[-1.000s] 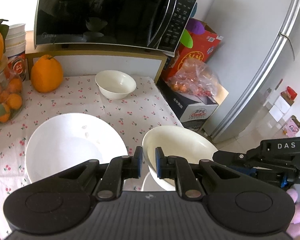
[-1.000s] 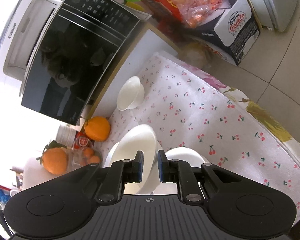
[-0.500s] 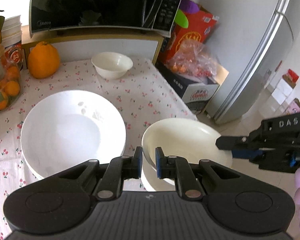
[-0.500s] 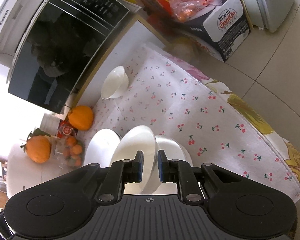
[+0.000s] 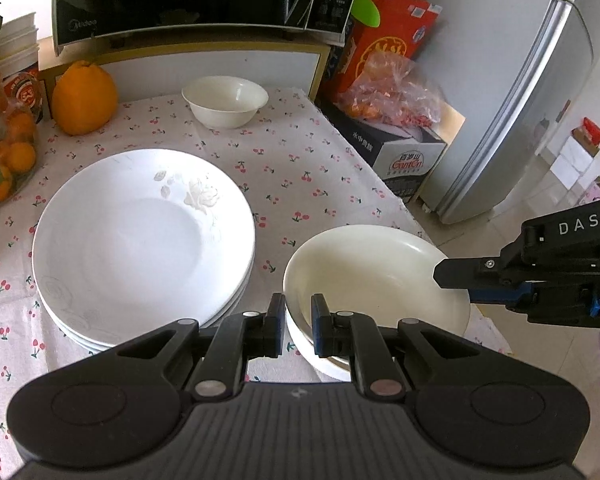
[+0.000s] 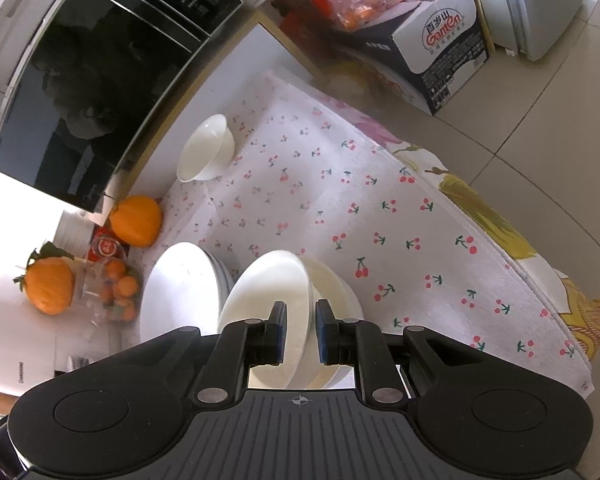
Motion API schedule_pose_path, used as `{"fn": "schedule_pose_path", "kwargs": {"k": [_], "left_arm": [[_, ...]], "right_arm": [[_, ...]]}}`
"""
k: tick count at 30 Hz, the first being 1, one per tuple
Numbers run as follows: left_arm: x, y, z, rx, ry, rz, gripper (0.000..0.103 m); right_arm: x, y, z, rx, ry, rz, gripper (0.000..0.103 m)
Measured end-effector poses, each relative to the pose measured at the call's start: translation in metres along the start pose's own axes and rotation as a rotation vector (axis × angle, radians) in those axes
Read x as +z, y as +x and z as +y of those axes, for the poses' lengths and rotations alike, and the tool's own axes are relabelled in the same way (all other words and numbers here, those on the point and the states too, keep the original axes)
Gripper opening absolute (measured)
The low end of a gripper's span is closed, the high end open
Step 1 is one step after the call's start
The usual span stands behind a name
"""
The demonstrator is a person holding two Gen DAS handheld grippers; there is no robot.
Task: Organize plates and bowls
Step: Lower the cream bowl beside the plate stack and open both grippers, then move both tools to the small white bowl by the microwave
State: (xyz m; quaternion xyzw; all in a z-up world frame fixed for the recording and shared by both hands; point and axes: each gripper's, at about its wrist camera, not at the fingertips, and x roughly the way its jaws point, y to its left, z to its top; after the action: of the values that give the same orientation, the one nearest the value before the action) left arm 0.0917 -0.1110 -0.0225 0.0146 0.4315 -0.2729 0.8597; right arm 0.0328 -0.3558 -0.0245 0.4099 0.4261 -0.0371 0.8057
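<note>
White: 3 bowls [image 5: 374, 276], 1 plate stack [image 5: 140, 240]; 2 grippers [image 5: 294, 320] [image 6: 299, 332] clamp 1 bowl's rim

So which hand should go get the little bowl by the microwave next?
Probably left. Both hold the cream bowl, but the left hand-held gripper faces the little bowl almost straight over bare tablecloth. The right hand-held gripper sits at its outer edge, with the cream bowl in its way.

Left black plastic two-finger claw [image 5: 296, 330]: ribbed body, silver pivot screws, blue pads. Right black plastic claw [image 6: 300, 334]: same, white "DAS" lettering.
</note>
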Motion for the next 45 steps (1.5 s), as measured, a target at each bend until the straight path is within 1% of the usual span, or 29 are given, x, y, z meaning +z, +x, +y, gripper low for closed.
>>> {"fn": "schedule_pose_path", "kwargs": {"k": [15, 25, 28, 31, 33, 34, 37, 38, 39, 40, 41, 42, 43, 45], "left_arm": [[-0.005, 0.009, 0.000, 0.010, 0.016, 0.037, 0.012], [-0.006, 0.009, 0.001, 0.002, 0.010, 0.040, 0.012], [-0.006, 0.011, 0.001, -0.004, 0.010, 0.043, 0.014], [-0.006, 0.011, 0.000, -0.002, 0.010, 0.044, 0.018], [-0.006, 0.011, 0.000, -0.001, 0.009, 0.043, 0.024], [-0.006, 0.011, 0.000, -0.002, 0.008, 0.041, 0.025], [-0.005, 0.010, 0.001, 0.002, 0.005, 0.038, 0.029], [-0.005, 0.009, 0.002, 0.002, 0.004, 0.038, 0.034], [-0.005, 0.009, 0.002, 0.002, 0.003, 0.036, 0.039], [-0.005, 0.009, 0.002, 0.003, 0.002, 0.036, 0.042], [-0.004, 0.008, 0.002, 0.003, 0.001, 0.036, 0.047], [-0.003, 0.007, 0.002, 0.004, 0.001, 0.033, 0.052], [-0.003, 0.006, 0.003, 0.006, 0.000, 0.029, 0.054], [-0.002, 0.004, 0.002, 0.010, 0.003, 0.023, 0.062]], "right_arm": [[-0.003, 0.010, 0.000, -0.043, -0.022, 0.018, 0.018], [-0.002, 0.011, 0.000, -0.044, -0.019, 0.021, 0.019], [-0.002, 0.011, 0.001, -0.042, -0.018, 0.015, 0.019], [-0.002, 0.010, 0.001, -0.044, -0.022, 0.011, 0.019], [-0.001, 0.010, 0.001, -0.043, -0.021, 0.011, 0.019], [-0.001, 0.010, 0.001, -0.041, -0.019, 0.012, 0.020], [0.000, 0.008, 0.000, -0.035, -0.010, 0.011, 0.032], [0.001, 0.008, 0.000, -0.035, -0.009, 0.009, 0.036], [0.001, 0.007, 0.001, -0.035, -0.011, 0.005, 0.037], [0.001, 0.006, 0.001, -0.032, -0.014, 0.001, 0.040], [0.002, 0.005, 0.002, -0.027, -0.016, -0.003, 0.047], [0.002, 0.004, 0.002, -0.021, -0.016, -0.006, 0.050], [0.002, 0.003, 0.003, -0.014, -0.017, -0.010, 0.054], [0.003, 0.001, 0.005, -0.010, -0.025, -0.015, 0.056]]}}
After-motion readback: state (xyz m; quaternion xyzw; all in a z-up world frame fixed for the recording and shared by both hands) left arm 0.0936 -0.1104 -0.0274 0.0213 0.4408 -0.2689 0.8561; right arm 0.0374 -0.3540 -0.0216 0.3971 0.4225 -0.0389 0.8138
